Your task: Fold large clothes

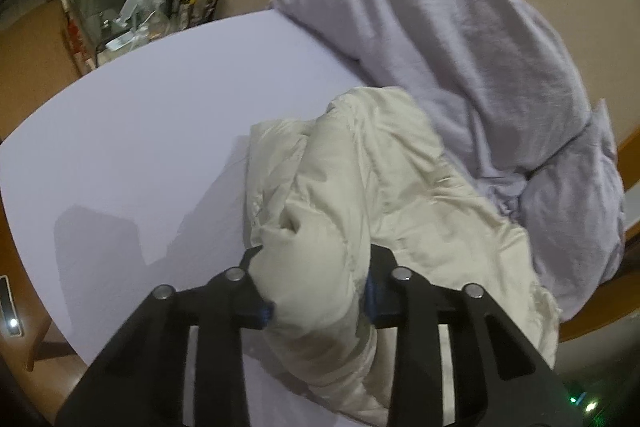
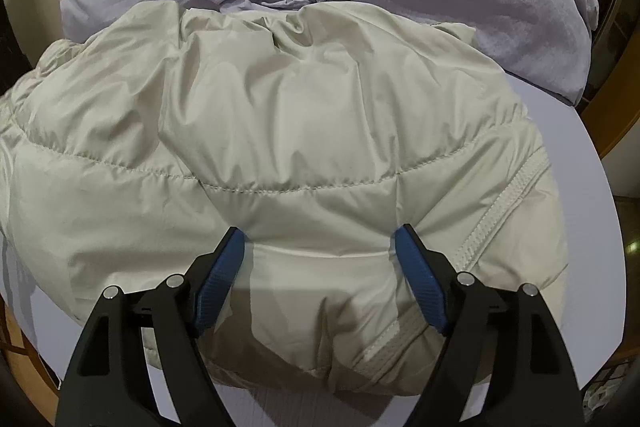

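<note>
Fingers (image 1: 256, 267) of the left gripper (image 1: 316, 267) pinch the puffy, quilted cream jacket (image 1: 360, 195).

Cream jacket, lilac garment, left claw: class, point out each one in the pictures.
Cream jacket (image 2: 304, 115): right wrist view, on the puffy quilted panel above the stitched seam.
Lilac garment (image 1: 460, 39): left wrist view, on its broad upper part.
Left claw (image 1: 316, 283): left wrist view, midway between its fingertips, shut on jacket fabric.
</note>
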`<state>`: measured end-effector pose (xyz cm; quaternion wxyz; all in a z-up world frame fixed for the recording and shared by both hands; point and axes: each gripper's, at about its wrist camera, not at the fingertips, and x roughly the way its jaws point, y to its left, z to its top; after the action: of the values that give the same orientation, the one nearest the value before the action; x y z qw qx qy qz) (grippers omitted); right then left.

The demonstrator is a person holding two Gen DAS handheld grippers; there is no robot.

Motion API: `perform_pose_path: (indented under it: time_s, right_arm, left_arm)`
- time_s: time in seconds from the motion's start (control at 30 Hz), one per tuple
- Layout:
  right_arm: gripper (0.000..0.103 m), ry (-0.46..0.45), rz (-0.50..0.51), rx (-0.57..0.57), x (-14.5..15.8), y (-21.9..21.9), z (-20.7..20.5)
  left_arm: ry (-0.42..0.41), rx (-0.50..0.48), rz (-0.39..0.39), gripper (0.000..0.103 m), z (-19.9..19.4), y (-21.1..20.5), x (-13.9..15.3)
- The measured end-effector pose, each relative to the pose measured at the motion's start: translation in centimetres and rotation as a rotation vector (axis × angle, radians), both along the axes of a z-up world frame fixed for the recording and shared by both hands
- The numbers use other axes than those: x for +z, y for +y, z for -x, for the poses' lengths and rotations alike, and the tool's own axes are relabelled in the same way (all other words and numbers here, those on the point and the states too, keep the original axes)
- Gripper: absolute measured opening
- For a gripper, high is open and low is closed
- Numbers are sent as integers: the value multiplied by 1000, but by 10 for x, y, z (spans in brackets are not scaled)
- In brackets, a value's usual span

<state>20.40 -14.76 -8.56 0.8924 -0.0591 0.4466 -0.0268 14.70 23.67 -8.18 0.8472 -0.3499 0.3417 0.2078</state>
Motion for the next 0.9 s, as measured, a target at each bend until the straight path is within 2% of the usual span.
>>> perform_pose_path:
  time_s: [0.27, 0.53, 0.7, 0.9]
  right_arm:
    - [80, -3, -2, -8, 0, 2, -1]
    - [80, -5, -25, -2, 2, -2, 1]
    - [80, -4, -75, 3, 8, -13, 6]
    - [79, -47, -126, -40, 24, -39, 23]
  left_arm:
    - [-165, -142, -29, 25, -10, -42, 57]
    - [-301, -352, -60, 24, -27, -116, 112]
    - [-338, -495, -82, 24, -40, -170, 138]
    - [-334, -635, -88, 23, -61, -232, 153]
